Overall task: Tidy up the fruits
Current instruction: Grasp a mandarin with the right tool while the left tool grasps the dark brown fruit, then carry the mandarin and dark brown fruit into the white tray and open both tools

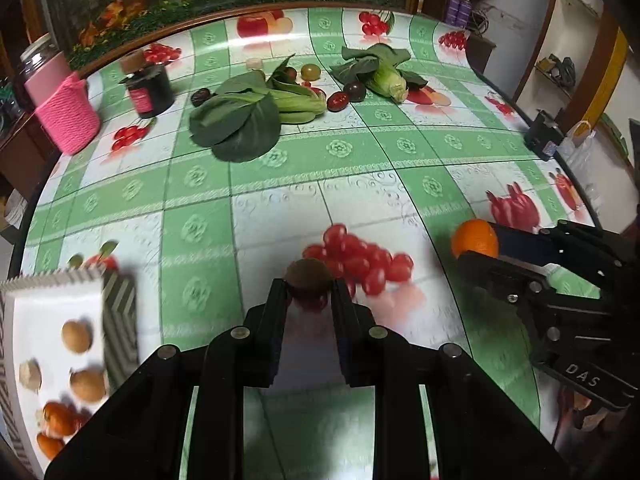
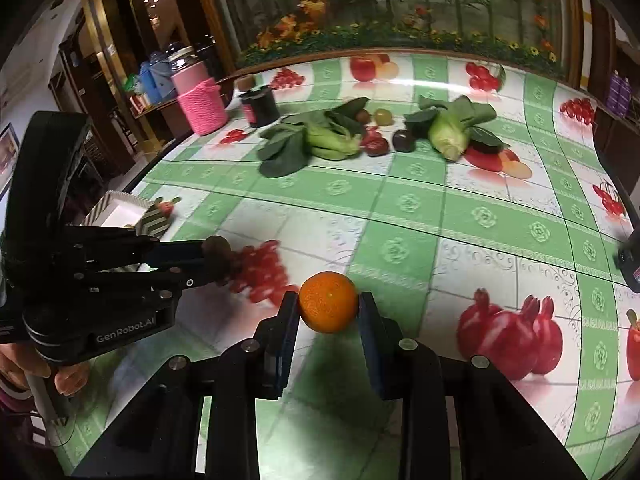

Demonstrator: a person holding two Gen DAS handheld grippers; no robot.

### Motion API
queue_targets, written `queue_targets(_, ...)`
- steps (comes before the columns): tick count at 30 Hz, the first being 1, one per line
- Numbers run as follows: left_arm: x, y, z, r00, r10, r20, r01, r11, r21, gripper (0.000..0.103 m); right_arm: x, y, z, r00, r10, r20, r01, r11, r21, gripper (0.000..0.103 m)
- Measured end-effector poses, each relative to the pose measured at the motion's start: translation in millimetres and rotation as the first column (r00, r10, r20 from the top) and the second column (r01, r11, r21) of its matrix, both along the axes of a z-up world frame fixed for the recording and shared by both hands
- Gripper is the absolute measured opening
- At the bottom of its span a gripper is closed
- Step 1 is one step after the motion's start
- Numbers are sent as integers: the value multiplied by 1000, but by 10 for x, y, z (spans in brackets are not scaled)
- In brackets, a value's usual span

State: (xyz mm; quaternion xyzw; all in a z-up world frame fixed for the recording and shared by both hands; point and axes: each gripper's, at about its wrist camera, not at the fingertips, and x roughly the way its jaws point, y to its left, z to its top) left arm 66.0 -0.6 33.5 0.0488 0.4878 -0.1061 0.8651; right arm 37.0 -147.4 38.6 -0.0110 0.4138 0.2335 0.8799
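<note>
Tongs [image 2: 328,308] body reads "GenRobot.AI".

pink knitted holder [image 1: 68,120], dark jar [image 1: 150,90], bok choy [image 1: 244,114]

Left wrist view: looks steeply down along own fingers, close over green checked tablecloth [image 1: 340,168], paper tray [image 1: 52,320] at lower left. Right wrist view: tilted down, close, facing same far edge. Both share bok choy [image 1: 244,116] [image 2: 304,140], pink knitted holder [image 1: 68,120] [image 2: 202,106], each other's gripper.
</note>
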Motion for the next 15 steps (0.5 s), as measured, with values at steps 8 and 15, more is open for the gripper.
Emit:
queue_targets(8, -471, 248, 160, 999, 41, 35, -40, 999, -11, 20, -391, 295, 86, 999, 35, 14, -35, 999, 17, 31)
queue_targets(15, -847, 528, 223, 994, 87, 70, -86, 996, -11, 20, -707, 580, 188, 997, 76, 28, -77, 997, 31, 31)
